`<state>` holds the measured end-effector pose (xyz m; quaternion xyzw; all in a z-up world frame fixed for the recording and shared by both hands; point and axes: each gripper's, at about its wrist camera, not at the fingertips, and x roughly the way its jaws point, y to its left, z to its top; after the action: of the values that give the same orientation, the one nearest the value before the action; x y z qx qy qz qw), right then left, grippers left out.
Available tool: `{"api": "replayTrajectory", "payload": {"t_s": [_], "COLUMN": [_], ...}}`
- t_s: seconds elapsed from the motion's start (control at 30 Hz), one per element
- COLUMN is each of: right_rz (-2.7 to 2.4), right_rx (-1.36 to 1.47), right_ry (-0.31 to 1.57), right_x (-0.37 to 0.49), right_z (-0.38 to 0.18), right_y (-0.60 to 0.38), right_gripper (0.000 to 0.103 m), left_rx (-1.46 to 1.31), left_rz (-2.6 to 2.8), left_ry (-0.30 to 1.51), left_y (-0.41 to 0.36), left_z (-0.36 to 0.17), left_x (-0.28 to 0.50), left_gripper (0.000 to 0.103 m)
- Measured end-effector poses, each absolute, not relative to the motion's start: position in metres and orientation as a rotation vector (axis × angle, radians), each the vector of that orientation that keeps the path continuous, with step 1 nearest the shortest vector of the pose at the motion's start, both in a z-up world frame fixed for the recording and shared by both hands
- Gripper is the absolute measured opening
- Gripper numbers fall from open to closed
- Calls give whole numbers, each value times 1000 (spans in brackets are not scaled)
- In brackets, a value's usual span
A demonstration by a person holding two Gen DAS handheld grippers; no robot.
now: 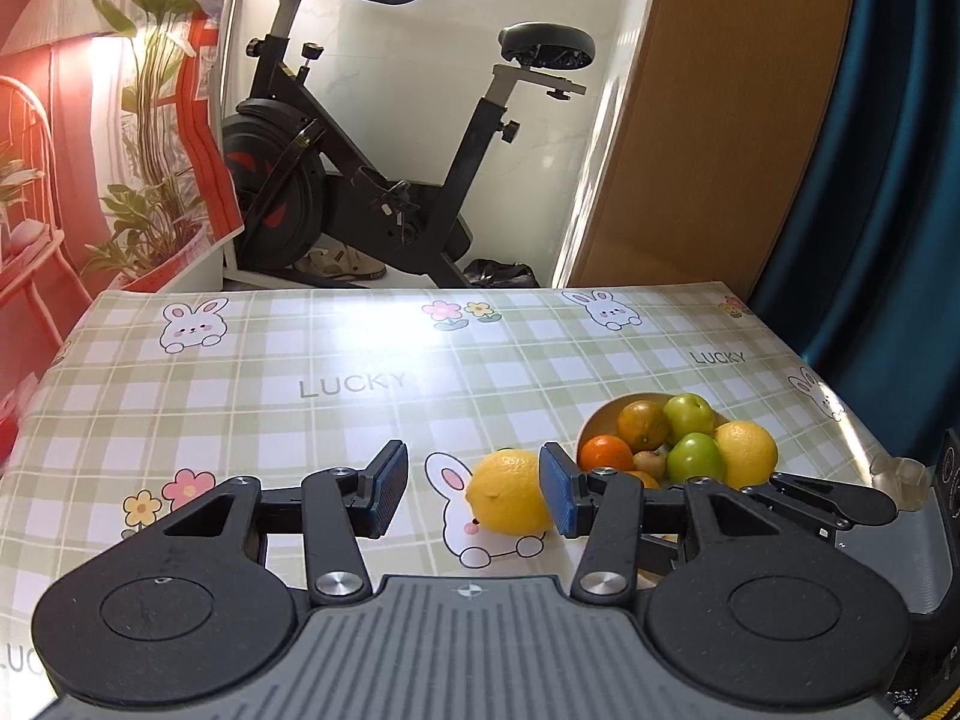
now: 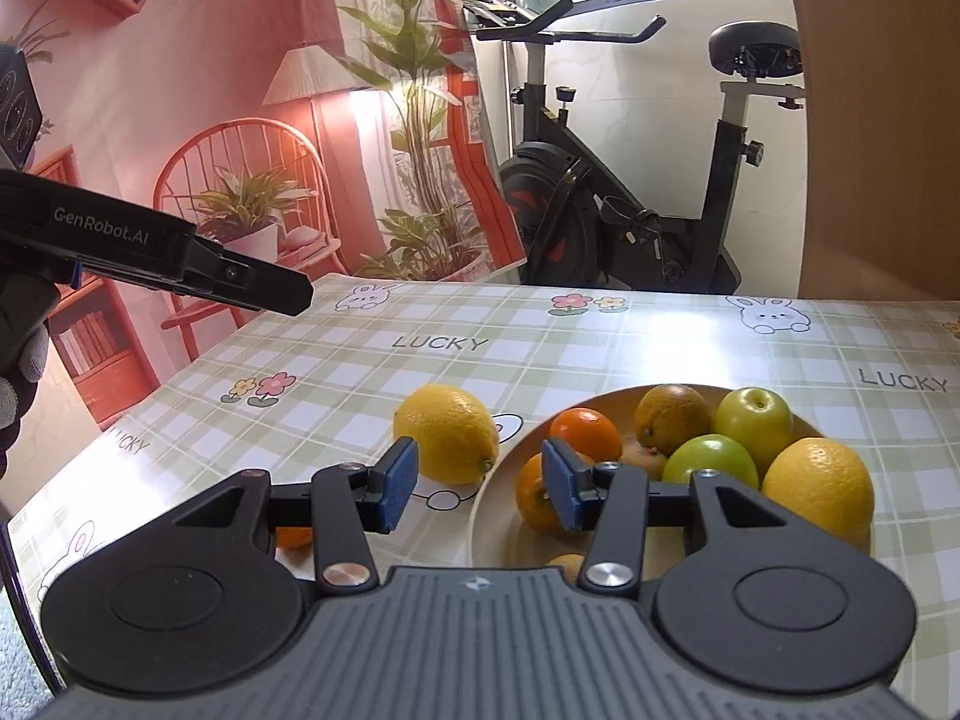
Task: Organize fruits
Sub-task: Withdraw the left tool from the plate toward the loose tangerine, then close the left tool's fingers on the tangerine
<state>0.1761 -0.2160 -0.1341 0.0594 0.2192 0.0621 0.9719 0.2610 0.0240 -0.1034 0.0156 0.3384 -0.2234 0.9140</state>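
Jaws parted on both: left gripper (image 1: 474, 495), right gripper (image 2: 480, 489), ribbed blue pads, nothing held; pebbled oval lemon (image 2: 447, 433) on glossy checked tablecloth (image 2: 600, 348), just beside round cream bowl (image 2: 489, 516) heaped with smooth fruit.

Loose lemon (image 2: 447, 433) on table (image 2: 372, 372), just left of fruit-filled bowl (image 2: 480, 516)

Both grippers are spread wide with nothing between the pads. The left gripper (image 1: 473, 489) and right gripper (image 2: 479, 483) sit low, side by side, pointing forward and pretty level.
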Motion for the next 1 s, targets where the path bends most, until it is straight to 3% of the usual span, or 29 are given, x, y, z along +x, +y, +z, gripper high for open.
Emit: {"api": "replayTrajectory", "payload": {"t_s": [0.4, 1.0], "right_rz": [299, 355], "right_rx": [24, 23], "right_ry": [566, 646], "right_x": [204, 232], "right_z": [-161, -180], "right_y": [-152, -128], "right_gripper": [49, 49], "left_rx": [-108, -119], "left_rz": [-436, -506], "left_ry": [813, 906], "left_y": [69, 58], "left_z": [-154, -188], "left_x": [255, 255], "left_gripper": [51, 51]}}
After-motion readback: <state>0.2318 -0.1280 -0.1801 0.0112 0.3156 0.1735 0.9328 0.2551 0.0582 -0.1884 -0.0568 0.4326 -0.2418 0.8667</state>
